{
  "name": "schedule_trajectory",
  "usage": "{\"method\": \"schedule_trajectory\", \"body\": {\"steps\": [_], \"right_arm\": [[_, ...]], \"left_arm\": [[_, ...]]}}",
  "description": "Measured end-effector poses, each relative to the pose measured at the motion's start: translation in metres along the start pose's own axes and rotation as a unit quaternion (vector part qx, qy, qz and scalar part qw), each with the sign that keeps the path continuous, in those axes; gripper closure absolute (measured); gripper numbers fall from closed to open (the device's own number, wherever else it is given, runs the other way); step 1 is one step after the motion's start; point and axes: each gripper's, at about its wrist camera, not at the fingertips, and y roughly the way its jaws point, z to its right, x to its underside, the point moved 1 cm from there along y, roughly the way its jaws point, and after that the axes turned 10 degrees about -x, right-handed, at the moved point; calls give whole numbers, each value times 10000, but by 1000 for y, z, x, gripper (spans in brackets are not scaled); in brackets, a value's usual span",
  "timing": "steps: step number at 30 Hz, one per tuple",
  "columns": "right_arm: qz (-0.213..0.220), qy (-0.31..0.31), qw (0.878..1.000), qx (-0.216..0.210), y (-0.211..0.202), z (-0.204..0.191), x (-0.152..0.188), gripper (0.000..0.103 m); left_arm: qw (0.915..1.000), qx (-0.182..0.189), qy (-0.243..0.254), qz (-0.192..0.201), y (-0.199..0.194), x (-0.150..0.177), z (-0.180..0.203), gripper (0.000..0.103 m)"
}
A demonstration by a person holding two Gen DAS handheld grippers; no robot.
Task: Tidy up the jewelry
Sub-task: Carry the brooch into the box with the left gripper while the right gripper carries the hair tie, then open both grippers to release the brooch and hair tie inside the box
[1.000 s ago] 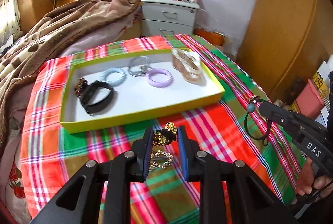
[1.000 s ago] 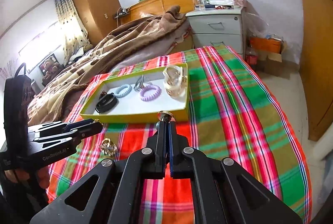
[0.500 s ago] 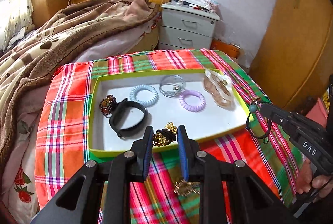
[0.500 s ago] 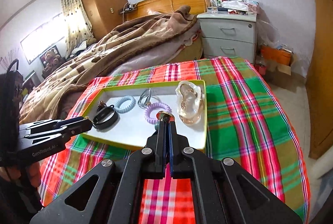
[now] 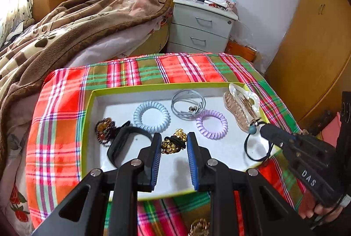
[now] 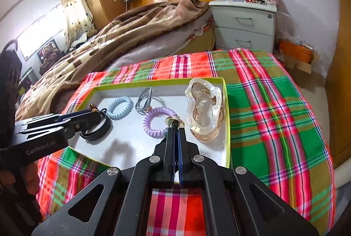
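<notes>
My left gripper (image 5: 173, 146) holds a black hair tie with gold beads (image 5: 174, 143) between its blue pads. It hangs in the middle of the left view, over the white floor of the yellow-edged shallow box (image 5: 131, 89). The fingers are partly apart, and the tie fills the gap between them.

My right gripper (image 6: 175, 129) has its fingers squeezed together on a thin black hair tie with a blue bead (image 5: 253, 129). In the left view this tie hangs at the right side, over the right end of the box.

Inside the box I see a light blue coil hair tie (image 5: 151, 116), a purple coil hair tie (image 5: 211, 124), a grey loop of cord (image 5: 188, 104), a clear shiny hair claw (image 6: 205, 112), a black band (image 5: 122, 145) and a dark beaded piece (image 5: 104, 129) at the left.

The box sits on a red and green checked cloth (image 6: 274, 108). A gold thing (image 5: 199, 227) lies on the cloth at the bottom of the left view; I cannot tell what it is.
</notes>
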Motion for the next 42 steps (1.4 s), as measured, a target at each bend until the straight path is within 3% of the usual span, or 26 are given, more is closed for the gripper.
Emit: {"method": "schedule_trajectory", "body": {"steps": [16, 28, 42], "right_arm": [[-375, -148, 9990, 203, 33, 5, 2, 101], [-407, -286, 9979, 424, 39, 4, 2, 101], [-401, -256, 9981, 380, 38, 5, 4, 101]], "left_arm": [[9994, -43, 6, -343, 47, -12, 5, 79], [9993, -208, 87, -295, 56, -17, 11, 79], [9992, -267, 98, -298, 56, -18, 14, 78]]}}
